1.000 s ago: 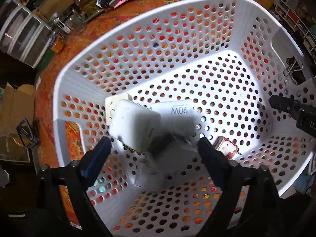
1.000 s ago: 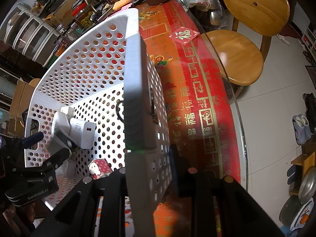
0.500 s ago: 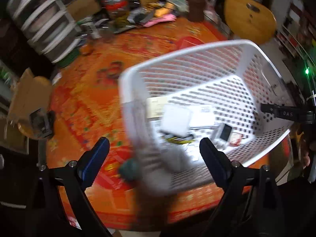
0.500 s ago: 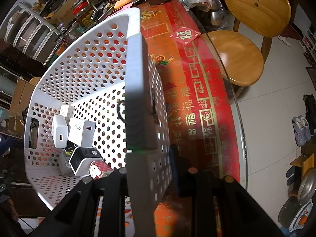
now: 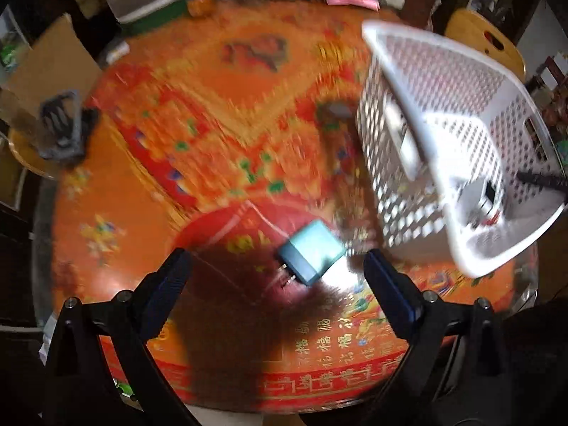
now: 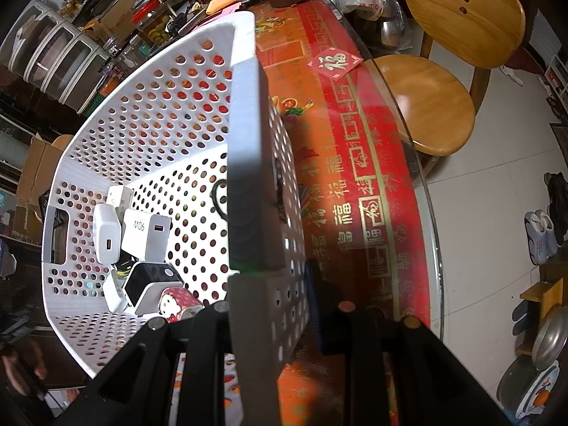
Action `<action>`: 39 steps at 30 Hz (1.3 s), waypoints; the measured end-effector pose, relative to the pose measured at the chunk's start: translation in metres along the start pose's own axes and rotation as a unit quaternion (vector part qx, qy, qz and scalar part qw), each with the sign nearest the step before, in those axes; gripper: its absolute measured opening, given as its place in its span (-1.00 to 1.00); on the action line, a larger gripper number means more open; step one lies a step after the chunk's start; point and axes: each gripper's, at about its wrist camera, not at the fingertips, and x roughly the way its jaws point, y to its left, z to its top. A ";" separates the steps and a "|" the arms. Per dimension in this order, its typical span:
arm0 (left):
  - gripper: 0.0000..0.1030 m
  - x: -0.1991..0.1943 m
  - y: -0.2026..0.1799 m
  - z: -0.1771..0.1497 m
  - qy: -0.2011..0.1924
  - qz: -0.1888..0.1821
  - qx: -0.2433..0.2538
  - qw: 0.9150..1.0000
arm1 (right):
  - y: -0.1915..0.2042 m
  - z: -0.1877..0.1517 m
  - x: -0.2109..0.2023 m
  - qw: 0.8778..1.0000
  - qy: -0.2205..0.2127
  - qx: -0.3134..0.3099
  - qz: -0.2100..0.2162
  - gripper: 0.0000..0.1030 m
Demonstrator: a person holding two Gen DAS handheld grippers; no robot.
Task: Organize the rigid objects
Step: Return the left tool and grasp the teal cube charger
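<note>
L gripper (image 5: 275,269) hangs over the red tablecloth (image 5: 198,135), fingers wide apart, nothing between them. Teal charger (image 5: 310,256) lies on the cloth just ahead, near the R finger, apart from both. White basket (image 5: 443,149) at 2 o'clock, view blurred. R gripper (image 6: 273,284) clamped on the basket's near wall (image 6: 248,163), rim blocking mid-view. Inside at 9 o'clock: white chargers (image 6: 106,234), 90W brick (image 6: 145,234), black-faced charger (image 6: 145,280), cartoon-print charger (image 6: 175,305), all bunched, touching. Wooden chair (image 6: 426,106) at 2 o'clock beyond table edge.
</note>
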 end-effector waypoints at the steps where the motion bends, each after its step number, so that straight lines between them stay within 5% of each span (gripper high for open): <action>1: 0.84 0.010 -0.001 -0.004 0.006 -0.001 0.001 1.000 | 0.000 0.000 0.000 1.000 0.000 0.000 0.000 -0.54; 14: 0.67 0.066 -0.032 -0.001 0.032 -0.008 0.013 0.999 | 0.000 0.000 0.000 1.000 0.000 0.002 0.001 -0.54; 21: 0.10 0.080 -0.033 0.000 0.037 -0.015 -0.005 0.999 | -0.001 -0.001 0.000 1.000 0.000 0.003 0.001 -0.54; 39: 0.09 0.018 -0.028 0.010 -0.013 0.069 0.003 0.998 | -0.001 0.000 0.000 1.000 -0.001 0.004 0.002 -0.54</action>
